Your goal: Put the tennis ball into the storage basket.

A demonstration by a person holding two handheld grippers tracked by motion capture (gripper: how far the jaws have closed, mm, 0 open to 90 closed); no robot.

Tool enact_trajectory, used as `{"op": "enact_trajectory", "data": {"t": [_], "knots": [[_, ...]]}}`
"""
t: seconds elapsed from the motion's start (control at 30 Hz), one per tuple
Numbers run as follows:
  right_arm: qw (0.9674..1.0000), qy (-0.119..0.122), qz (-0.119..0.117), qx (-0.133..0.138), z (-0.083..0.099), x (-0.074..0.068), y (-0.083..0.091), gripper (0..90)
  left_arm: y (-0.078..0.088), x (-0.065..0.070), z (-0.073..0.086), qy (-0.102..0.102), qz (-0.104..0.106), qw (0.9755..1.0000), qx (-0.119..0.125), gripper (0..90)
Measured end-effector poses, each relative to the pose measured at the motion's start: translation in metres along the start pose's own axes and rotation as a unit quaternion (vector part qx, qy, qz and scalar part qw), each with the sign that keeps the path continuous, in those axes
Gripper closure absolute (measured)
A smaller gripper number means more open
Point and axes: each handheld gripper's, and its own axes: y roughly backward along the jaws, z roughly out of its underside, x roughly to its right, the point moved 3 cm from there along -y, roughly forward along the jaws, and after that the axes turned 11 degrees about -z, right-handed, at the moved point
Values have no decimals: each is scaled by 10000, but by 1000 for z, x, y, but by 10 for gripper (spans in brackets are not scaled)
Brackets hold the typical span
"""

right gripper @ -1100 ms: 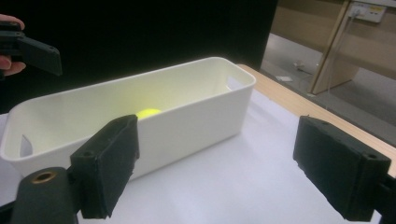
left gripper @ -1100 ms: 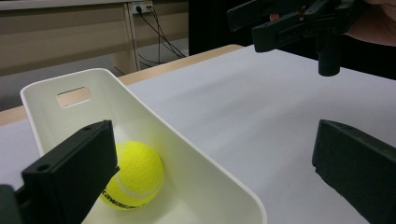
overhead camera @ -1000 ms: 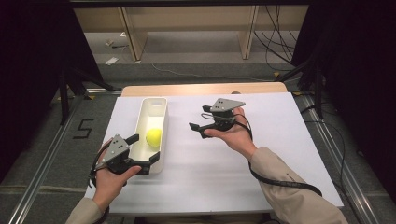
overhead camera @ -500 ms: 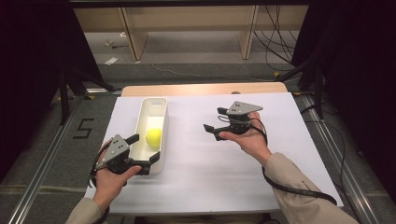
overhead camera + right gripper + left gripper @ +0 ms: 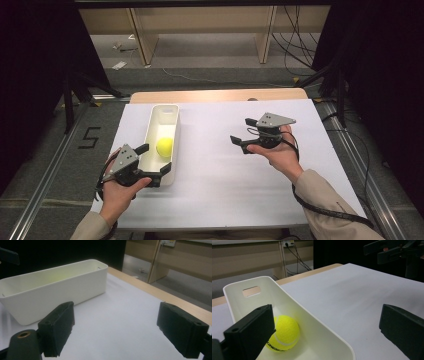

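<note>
Ball (image 5: 164,147) lies in white bin (image 5: 171,112), near its middle, on white-covered counter (image 5: 225,190). Left gripper (image 5: 156,164) at bin's near end, jaws wide open, one jaw over bin beside ball, other outside bin wall; nothing gripped. Right gripper (image 5: 241,133) well apart from bin, above bare counter, jaws wide open, empty, pointing toward bin.

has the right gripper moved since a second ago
Yes. The right gripper has drifted rightward in the high view, away from the white bin, jaws open and empty.
</note>
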Motion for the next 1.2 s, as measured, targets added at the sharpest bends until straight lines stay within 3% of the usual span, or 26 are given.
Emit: {"op": "enact_trajectory", "data": {"t": [0.47, 1.2], "knots": [[9998, -96, 166, 10, 13, 2, 22, 156, 0, 0, 0, 12, -5, 10000, -2, 0], [9994, -164, 295, -41, 32, 1, 42, 155, 0, 0, 0, -11, 6, 10000, -5, 0]]}}
